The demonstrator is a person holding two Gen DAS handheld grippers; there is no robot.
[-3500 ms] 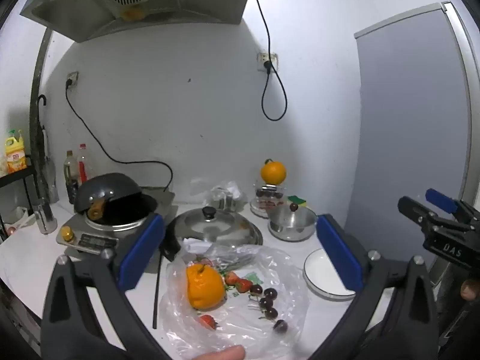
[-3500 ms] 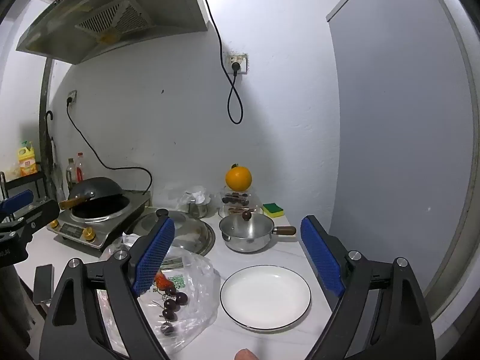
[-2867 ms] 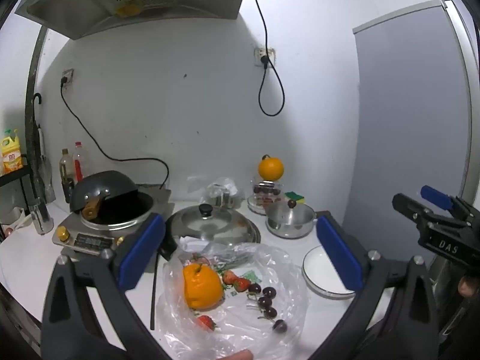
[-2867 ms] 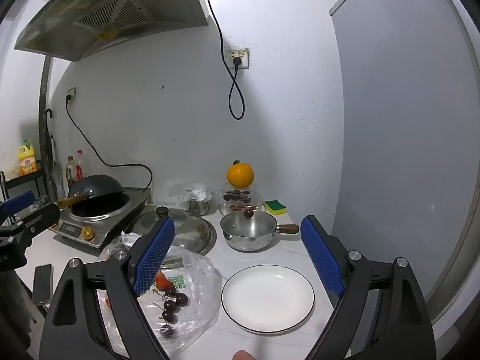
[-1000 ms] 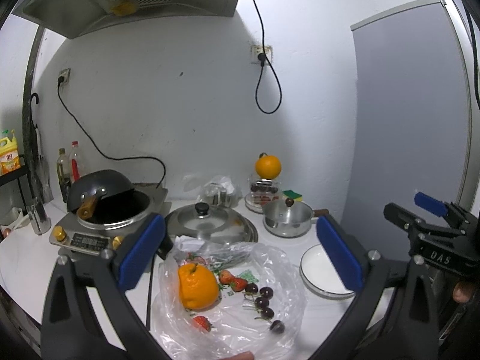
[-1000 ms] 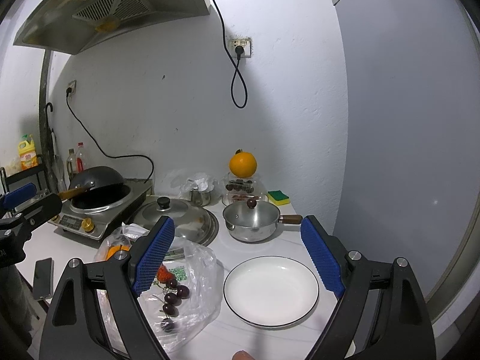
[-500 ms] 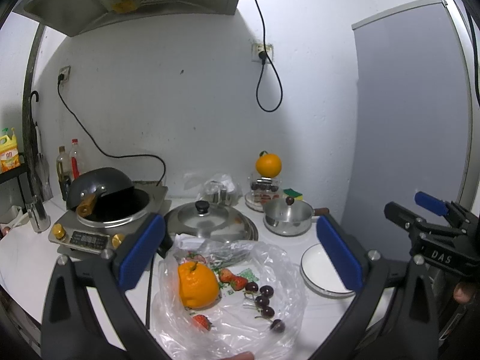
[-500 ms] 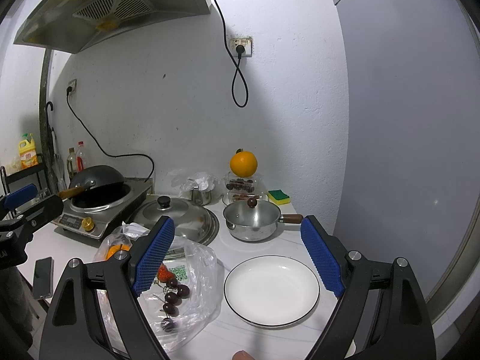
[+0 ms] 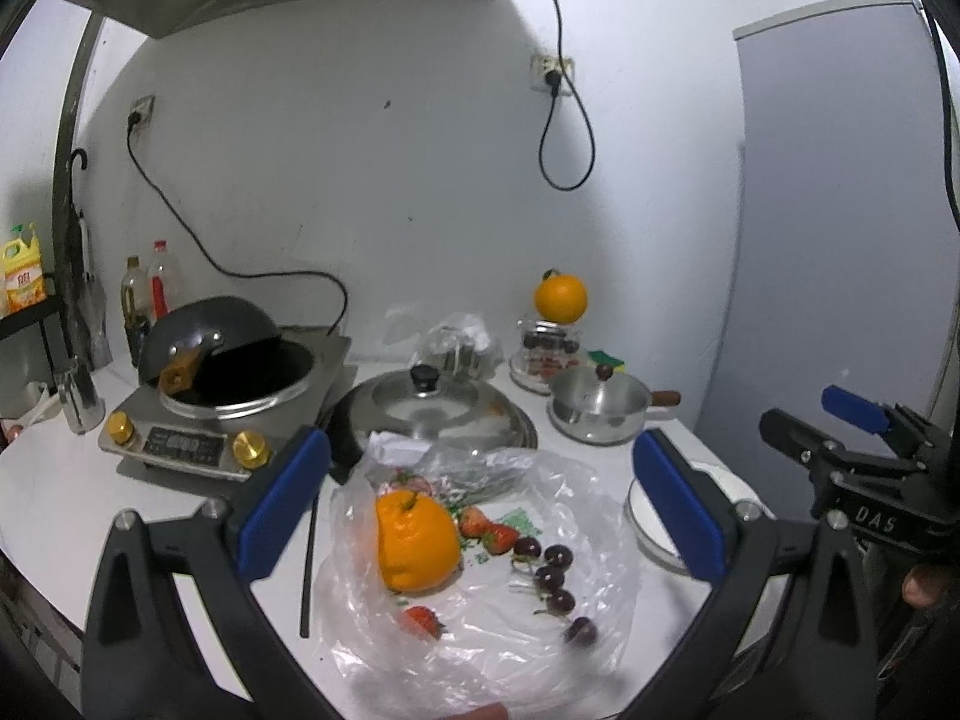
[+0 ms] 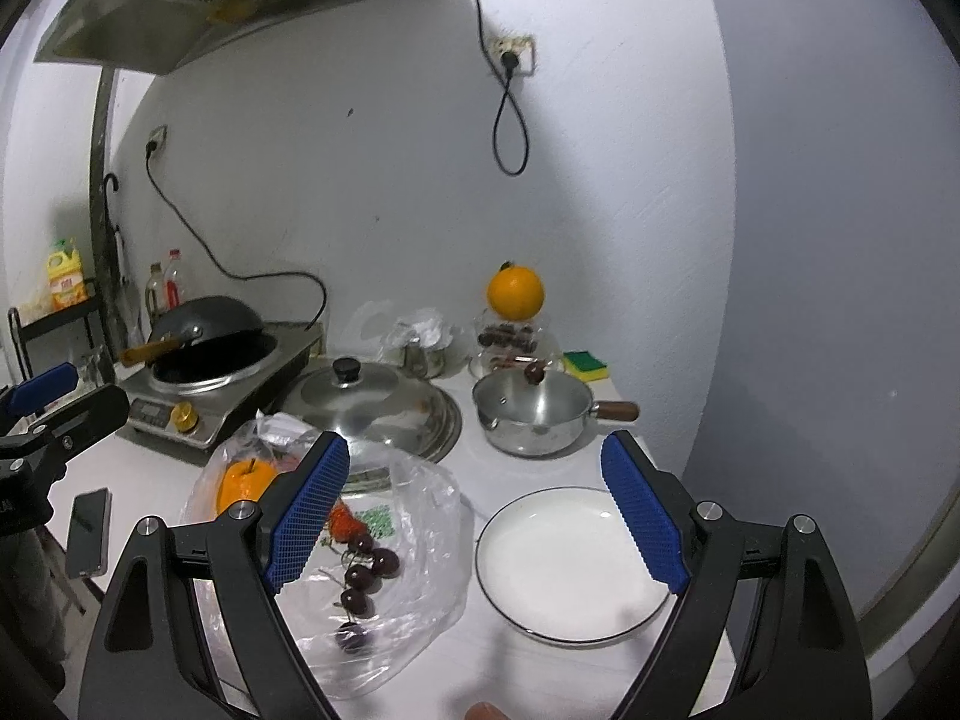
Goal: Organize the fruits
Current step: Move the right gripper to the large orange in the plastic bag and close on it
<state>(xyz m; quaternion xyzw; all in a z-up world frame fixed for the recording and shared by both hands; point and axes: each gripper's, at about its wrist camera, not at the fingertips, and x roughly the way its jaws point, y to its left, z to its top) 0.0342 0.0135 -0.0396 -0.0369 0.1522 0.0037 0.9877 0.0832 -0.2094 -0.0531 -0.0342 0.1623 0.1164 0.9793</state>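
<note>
Lying in the thin, slippery plastic bag (image 9: 480, 546) on the counter, the firm orange (image 9: 417, 543) should be gripped across its middle; soft strawberries (image 9: 487, 531) and cherries (image 9: 555, 579) bruise. Both my left claw (image 9: 480, 504) and right claw (image 10: 474, 510) hover spread and empty.

A crumpled clear plastic bag (image 9: 480, 570) lies spread open on the white counter, fruit resting on it. A large orange (image 9: 416, 542) with a short stem sits at its left side. Just right of it lie two strawberries (image 9: 487, 529), with a third strawberry (image 9: 423, 621) nearer the front. Several dark cherries (image 9: 553, 579) trail toward the bag's right edge. To the right of the bag stands an empty white plate (image 10: 573, 561) with a dark rim.
</note>
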